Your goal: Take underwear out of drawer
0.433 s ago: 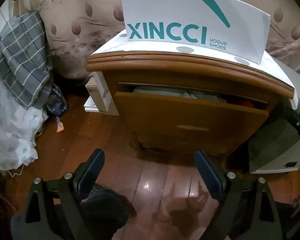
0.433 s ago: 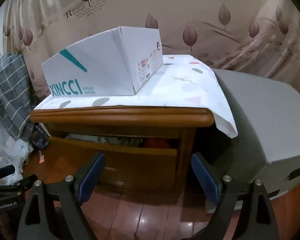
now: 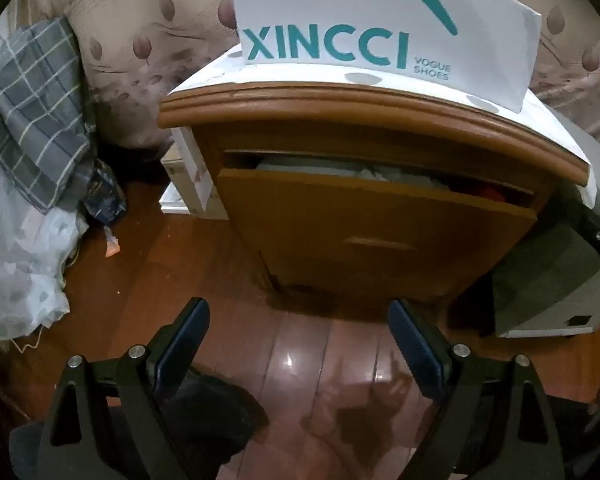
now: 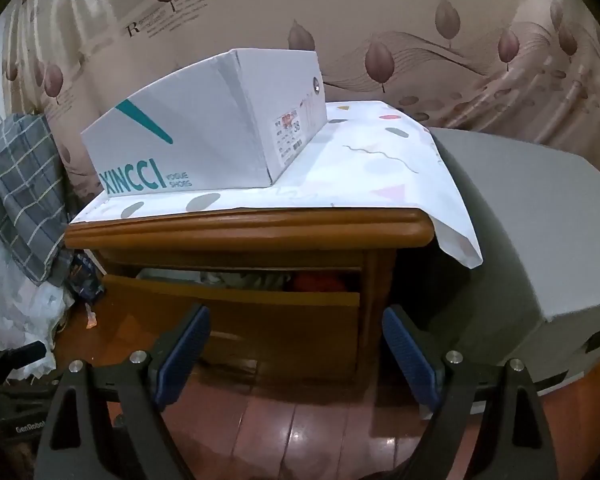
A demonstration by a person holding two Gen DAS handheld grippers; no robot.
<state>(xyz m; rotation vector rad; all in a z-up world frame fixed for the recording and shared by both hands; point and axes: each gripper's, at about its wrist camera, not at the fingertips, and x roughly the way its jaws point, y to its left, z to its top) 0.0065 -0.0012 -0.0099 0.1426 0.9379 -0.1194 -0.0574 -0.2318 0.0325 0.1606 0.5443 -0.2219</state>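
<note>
A wooden nightstand has its top drawer (image 3: 372, 224) (image 4: 236, 320) pulled partly out. Folded pale clothes (image 3: 340, 170) (image 4: 244, 278) and something red (image 3: 490, 194) (image 4: 320, 280) lie inside; I cannot tell which piece is underwear. My left gripper (image 3: 298, 340) hangs open over the floor in front of the drawer, nothing between its blue pads. My right gripper (image 4: 296, 344) is open too, empty, held before the drawer's right half.
A white XINCCI shoe box (image 3: 380, 28) (image 4: 204, 140) stands on the cloth-covered nightstand top (image 4: 364, 176). A grey box (image 4: 532, 240) sits to the right, a checked cloth (image 3: 32, 112) on a pile to the left. A dark-socked foot (image 3: 208, 420) is on the glossy wooden floor (image 3: 320, 380).
Both views have drawn slightly closer to the nightstand. Both grippers stay open and empty.
</note>
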